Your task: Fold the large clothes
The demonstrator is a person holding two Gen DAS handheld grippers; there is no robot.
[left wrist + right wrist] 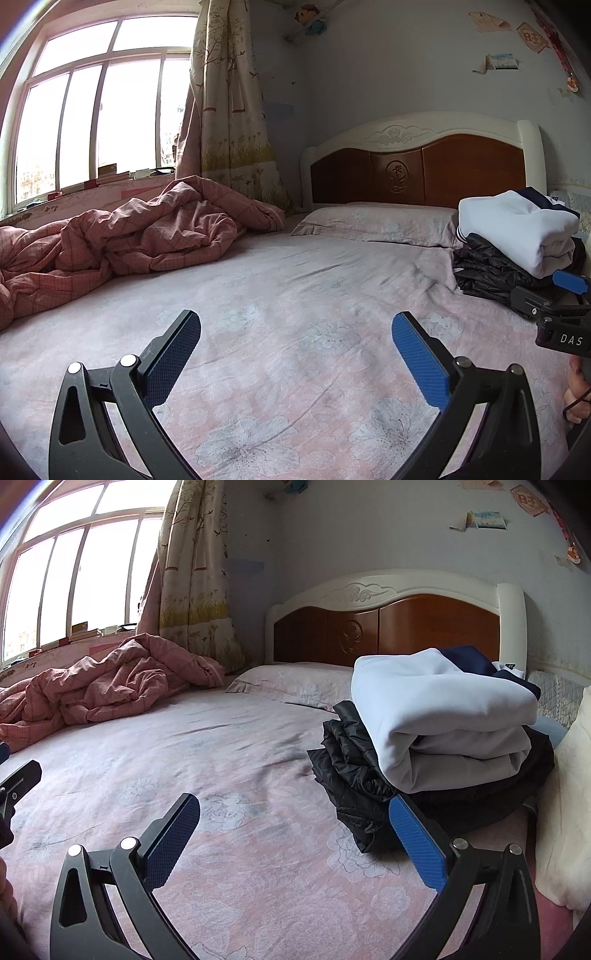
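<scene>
Left wrist view: left gripper (295, 332) is held spread wide, empty, above the bedsheet (295, 280). Folded white garment (517, 229) is stacked on black jacket (487, 273), right of the pillow (376, 221); pink quilt (129, 236) is bunched left of it.

Right wrist view: right gripper (293, 814) is likewise splayed and empty, just before the stack (436, 731); headboard (388, 627) is seen behind the pillow (295, 683).

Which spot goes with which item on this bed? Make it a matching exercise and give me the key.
Items:
1. folded white garment
2. crumpled black quilted jacket
3. rumpled pink checked quilt
4. flat pale floral pillow

Places:
A. heaped along the window side of the bed
B. lying against the wooden headboard
C. top of the clothes pile
D. bottom of the clothes pile, under the white one

Pairs: 1-C, 2-D, 3-A, 4-B
</scene>
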